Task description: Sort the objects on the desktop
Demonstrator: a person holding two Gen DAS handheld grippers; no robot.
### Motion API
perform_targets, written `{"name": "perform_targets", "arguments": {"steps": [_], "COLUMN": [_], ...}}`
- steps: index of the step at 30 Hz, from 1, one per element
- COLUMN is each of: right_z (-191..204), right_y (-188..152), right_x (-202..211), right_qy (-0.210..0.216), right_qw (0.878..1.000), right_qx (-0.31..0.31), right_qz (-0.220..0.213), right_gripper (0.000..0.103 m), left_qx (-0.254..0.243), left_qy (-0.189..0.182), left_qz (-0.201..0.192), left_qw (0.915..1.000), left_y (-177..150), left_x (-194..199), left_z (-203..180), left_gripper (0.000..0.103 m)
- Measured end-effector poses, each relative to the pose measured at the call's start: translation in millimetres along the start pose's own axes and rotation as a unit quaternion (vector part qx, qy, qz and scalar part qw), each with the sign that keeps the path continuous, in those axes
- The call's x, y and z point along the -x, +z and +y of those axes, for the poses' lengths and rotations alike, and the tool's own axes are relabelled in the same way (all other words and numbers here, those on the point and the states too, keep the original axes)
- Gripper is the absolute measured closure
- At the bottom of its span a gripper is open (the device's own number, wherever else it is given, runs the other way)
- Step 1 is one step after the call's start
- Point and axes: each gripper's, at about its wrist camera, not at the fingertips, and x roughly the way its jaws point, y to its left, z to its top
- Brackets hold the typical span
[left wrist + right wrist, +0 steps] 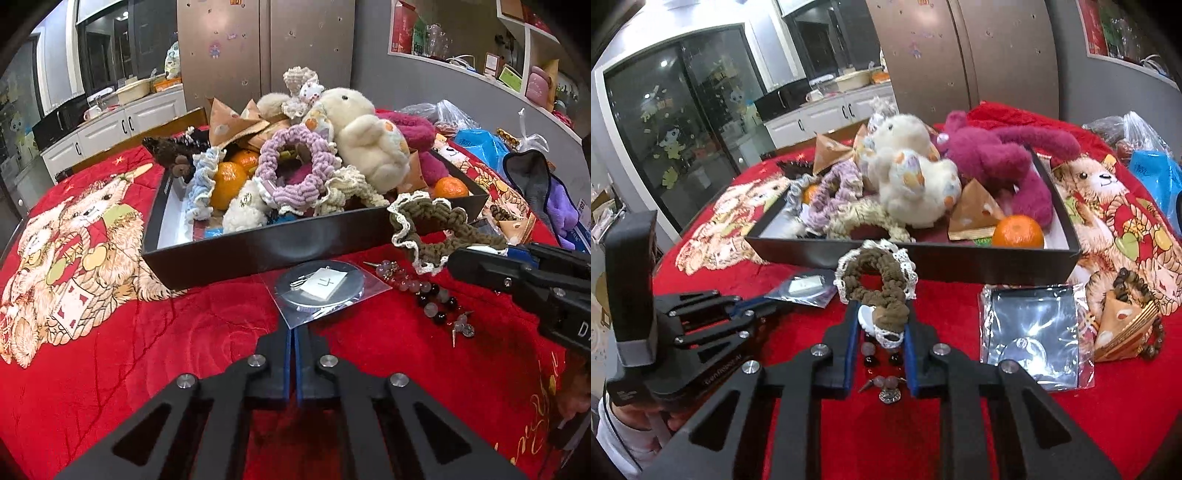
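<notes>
Brown crocheted scrunchie (882, 291), just in front of the black tray (923, 258), is pinched in the right gripper (882, 325) jaws, probably for sorting. Left gripper (293, 332) jaws are clenched on the corner of the clear sleeve (325, 291), also before the tray.

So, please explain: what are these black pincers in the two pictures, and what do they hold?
They are hand-held grippers, one in each of a person's hands, with a camera on each. The left camera shows the left gripper shut on the corner of a clear plastic bag holding a round silver mirror. The right camera shows the right gripper shut on a brown scrunchie with white lace edging. Both lie on a red blanket, before a black box full of plush toys, scrunchies and oranges.
</notes>
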Motion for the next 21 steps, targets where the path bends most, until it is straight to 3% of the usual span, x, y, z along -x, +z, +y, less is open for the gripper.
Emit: {"name": "perform_targets", "arguments": {"steps": [13, 18, 21], "right_z": [-3, -3, -3], "right_y": [1, -1, -1], "right_x": [4, -1, -2], "right_qy": [0.007, 0.006, 0.009], "right_qw": [1.0, 1.0, 1.0], "right_qx": [-0.004, -0.002, 0.0], "right_qz": [0.002, 0.012, 0.015], "right_gripper": [0.082, 0.082, 0.081], "left_qx": [-0.005, 0.023, 0.036], "left_qy": [0.004, -0.035, -0.038], "left_qz": [-0.009, 0.009, 0.012], "left_qw": [0.9999, 0.9991, 0.9986], "left_y": [-1, -3, -2], "left_x": [7, -3, 1], "left_z": [-1, 11, 15], "left_gripper": [0.103, 0.095, 0.056]}}
